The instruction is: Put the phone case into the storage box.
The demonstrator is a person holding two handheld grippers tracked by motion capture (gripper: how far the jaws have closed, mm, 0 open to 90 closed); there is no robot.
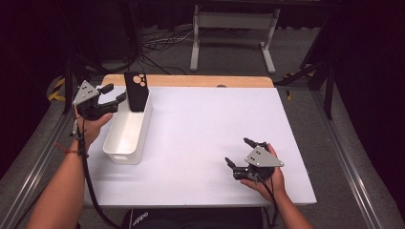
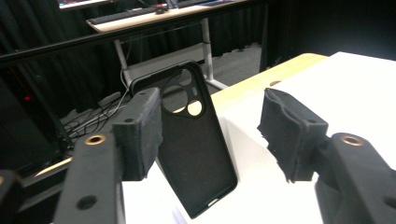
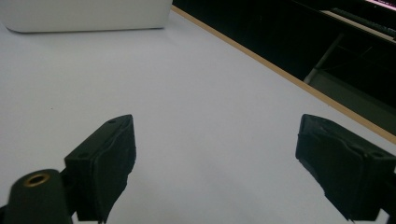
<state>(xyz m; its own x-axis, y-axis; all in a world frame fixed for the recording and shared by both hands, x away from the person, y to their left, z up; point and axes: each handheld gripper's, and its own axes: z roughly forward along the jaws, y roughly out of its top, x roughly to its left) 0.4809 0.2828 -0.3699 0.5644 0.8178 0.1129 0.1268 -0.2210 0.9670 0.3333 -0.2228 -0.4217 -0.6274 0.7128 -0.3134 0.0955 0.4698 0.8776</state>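
Note:
A black phone case [image 1: 136,91] with round camera cut-outs stands upright, leaning at the far end of a white oblong bin [image 1: 123,155]. My left gripper [image 1: 116,93] is held at the bin's left, pointing at the case. In the left gripper view the case [image 2: 194,140] stands just beyond the gap of the left gripper [image 2: 215,135]; the pads stand apart and do not touch it. My right gripper [image 1: 239,151] rests low over the white table top near the front right, open with nothing between its jaws. In the right gripper view the right gripper [image 3: 215,163] faces bare table, with the bin [image 3: 84,14] far off.
The white table top [image 1: 205,124] has a wooden strip [image 1: 191,80] along its far edge. Beyond it stand a white desk frame [image 1: 234,28] and loose cables [image 1: 157,43] on the floor. Metal rails run along both sides of the table.

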